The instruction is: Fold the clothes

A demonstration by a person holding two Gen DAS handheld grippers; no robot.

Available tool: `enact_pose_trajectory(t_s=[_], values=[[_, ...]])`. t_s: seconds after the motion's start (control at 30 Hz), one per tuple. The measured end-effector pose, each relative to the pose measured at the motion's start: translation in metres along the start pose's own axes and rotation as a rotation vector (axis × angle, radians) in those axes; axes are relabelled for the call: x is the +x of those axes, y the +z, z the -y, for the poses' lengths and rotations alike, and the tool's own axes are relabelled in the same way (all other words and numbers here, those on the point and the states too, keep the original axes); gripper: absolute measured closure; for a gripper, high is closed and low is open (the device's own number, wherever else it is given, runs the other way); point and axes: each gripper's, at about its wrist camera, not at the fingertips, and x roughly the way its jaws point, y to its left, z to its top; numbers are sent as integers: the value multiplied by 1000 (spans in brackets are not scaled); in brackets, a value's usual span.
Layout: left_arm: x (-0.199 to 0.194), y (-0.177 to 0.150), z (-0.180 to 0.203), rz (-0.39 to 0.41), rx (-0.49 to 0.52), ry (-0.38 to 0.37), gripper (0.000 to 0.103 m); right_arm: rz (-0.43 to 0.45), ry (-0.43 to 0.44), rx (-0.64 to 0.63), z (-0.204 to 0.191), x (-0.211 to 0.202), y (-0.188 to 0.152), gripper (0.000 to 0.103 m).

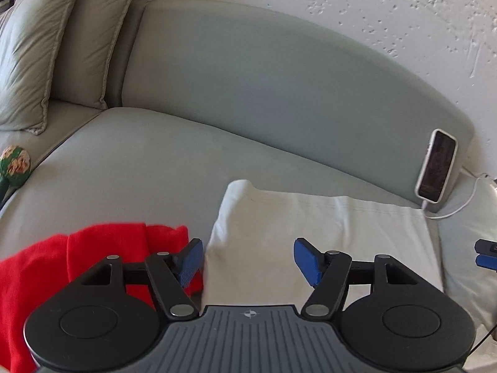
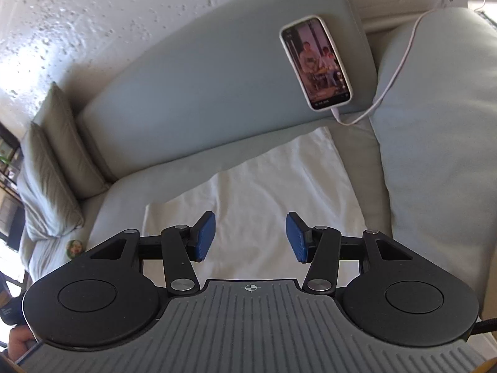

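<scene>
In the left wrist view, the left tool point(image 1: 248, 262) hangs with its blue pads spread apart and nothing between them, above the near edge of the flat white folded cloth point(image 1: 323, 236) on the grey-green sofa seat point(image 1: 139, 155). A crumpled red garment point(image 1: 77, 258) lies just left of the white cloth. In the right wrist view, the right tool point(image 2: 250, 236) is likewise spread and unladen over the white cloth point(image 2: 264, 186); a white-cased phone point(image 2: 316, 62) with a lit screen leans on the backrest beyond the cloth.

right gripper point(image 2: 250, 236) jaws spread, empty | over folded white garment point(image 2: 273, 180) | phone point(image 2: 316, 62) propped on sofa backrest point(image 2: 186, 77)
</scene>
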Motion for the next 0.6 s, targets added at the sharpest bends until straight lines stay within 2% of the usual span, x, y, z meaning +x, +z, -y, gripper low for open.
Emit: enact_pose_trajectory(t_s=[0.1, 0.2, 0.23, 0.3, 0.4, 0.5, 0.57, 0.6], values=[[43, 19, -7, -43, -21, 64, 38, 8, -65, 30, 19, 52, 22, 51], [71, 27, -11, -40, -38, 60, 41, 36, -126, 52, 36, 98, 40, 51], [76, 28, -11, -39, -42, 52, 42, 37, -133, 54, 41, 112, 45, 54], [80, 24, -11, -31, -55, 25, 43, 55, -156, 26, 46, 133, 55, 65], [77, 14, -12, -8, -62, -16, 42, 96, -202, 22, 57, 152, 67, 63], [72, 10, -20, 6, -96, -20, 41, 61, -125, 79, 73, 168, 72, 62], [70, 11, -27, 20, -122, -12, 41, 71, -126, 15, 69, 174, 70, 63], [69, 12, -30, 27, -128, -3, 41, 75, -152, -39, 64, 176, 68, 72]])
